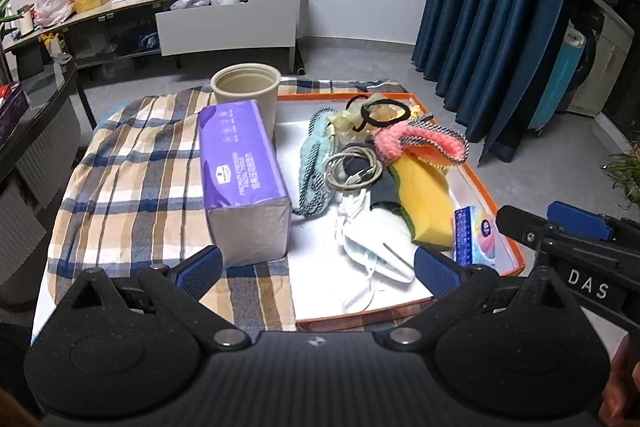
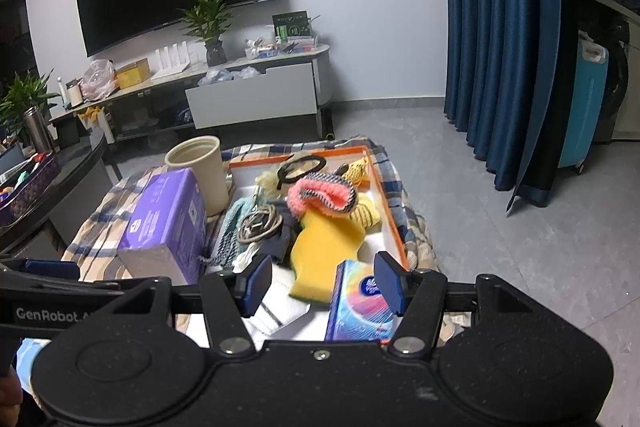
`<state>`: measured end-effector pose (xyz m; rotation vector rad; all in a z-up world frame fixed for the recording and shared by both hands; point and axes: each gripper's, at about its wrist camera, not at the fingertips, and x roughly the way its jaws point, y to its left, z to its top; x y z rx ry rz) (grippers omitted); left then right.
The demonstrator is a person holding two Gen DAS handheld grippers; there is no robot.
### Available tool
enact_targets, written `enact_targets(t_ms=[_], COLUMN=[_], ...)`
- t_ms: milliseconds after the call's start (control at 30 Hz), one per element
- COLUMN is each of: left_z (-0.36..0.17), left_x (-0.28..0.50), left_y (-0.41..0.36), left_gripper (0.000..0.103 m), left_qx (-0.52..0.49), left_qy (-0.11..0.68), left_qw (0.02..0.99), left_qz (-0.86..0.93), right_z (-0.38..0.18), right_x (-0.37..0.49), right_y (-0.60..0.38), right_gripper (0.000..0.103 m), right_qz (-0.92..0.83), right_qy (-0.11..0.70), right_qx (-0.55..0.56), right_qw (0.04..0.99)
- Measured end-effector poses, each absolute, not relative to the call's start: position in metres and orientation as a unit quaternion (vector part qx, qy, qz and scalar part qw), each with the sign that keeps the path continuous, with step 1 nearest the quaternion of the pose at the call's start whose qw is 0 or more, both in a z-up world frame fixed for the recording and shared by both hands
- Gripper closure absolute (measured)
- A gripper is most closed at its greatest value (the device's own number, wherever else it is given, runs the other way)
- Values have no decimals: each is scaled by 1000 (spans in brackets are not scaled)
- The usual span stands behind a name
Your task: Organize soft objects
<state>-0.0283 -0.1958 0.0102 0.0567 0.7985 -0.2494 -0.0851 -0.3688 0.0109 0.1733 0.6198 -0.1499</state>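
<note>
My left claw point(image 1: 318, 269) spread wide, nothing between pads, low centre of left view. Purple tissue pack point(image 1: 242, 179) stands on plaid cloth point(image 1: 132, 179) just above left pad, beige cup point(image 1: 245, 89) behind it. Orange-rimmed tray point(image 1: 486, 201) right of pack: yellow sponge point(image 1: 424, 201), pink knit point(image 1: 420, 143), coiled cable point(image 1: 352, 169), white masks point(image 1: 376, 247). My right claw point(image 2: 324, 285) partly open, bottom centre of right view; small blue tissue packet point(image 2: 360, 303) between pads, contact unclear.
</note>
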Motion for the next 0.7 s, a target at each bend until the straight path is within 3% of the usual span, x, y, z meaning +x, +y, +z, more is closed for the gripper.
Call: enact_targets(t_ms=[700], left_z=[4], left_x=[-33], left_y=[-193], left_gripper=[0], left_qx=[31], left_qy=[403], left_qw=[905], left_qz=[-130], right_z=[8], right_x=[-83], right_y=[-367], right_gripper=[34], right_qz=[-68], right_qy=[308], right_qx=[85], right_qw=[945])
